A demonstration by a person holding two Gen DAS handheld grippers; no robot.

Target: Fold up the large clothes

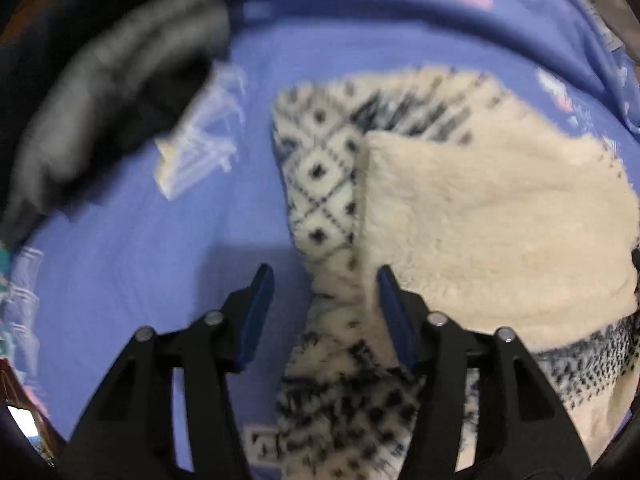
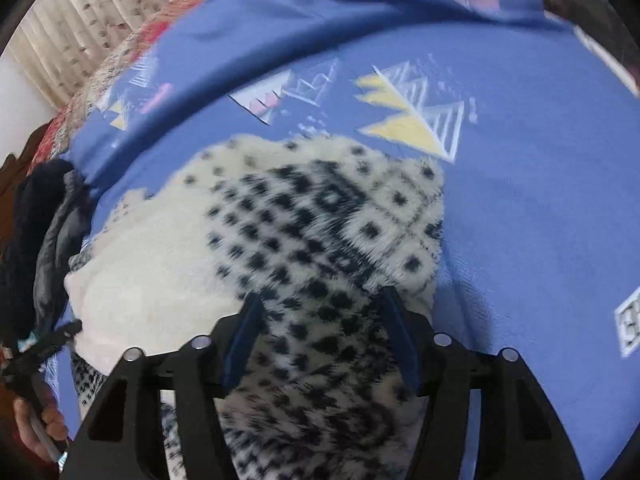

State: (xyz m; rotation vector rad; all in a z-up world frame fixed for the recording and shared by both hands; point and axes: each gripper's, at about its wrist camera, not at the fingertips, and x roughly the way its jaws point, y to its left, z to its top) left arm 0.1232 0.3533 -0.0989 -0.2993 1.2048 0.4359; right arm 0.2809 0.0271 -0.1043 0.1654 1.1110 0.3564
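A cream fleece garment with a black diamond and dot pattern (image 1: 460,220) lies folded on a blue bed sheet (image 1: 132,248). Its plain cream inner side is turned over the patterned part. My left gripper (image 1: 326,276) is open, its blue-padded fingers (image 1: 260,300) standing wide over the garment's left edge, with a patterned strip running between them. In the right wrist view the same garment (image 2: 304,232) fills the middle. My right gripper (image 2: 320,304) is open, its fingers (image 2: 400,332) pressed into the patterned fleece, not closed on it.
A dark grey padded jacket (image 1: 100,92) lies at the left of the sheet; it also shows in the right wrist view (image 2: 48,248). The left gripper and a hand (image 2: 36,412) show at the lower left. A red patterned blanket (image 2: 132,52) and curtains (image 2: 80,12) are behind the bed.
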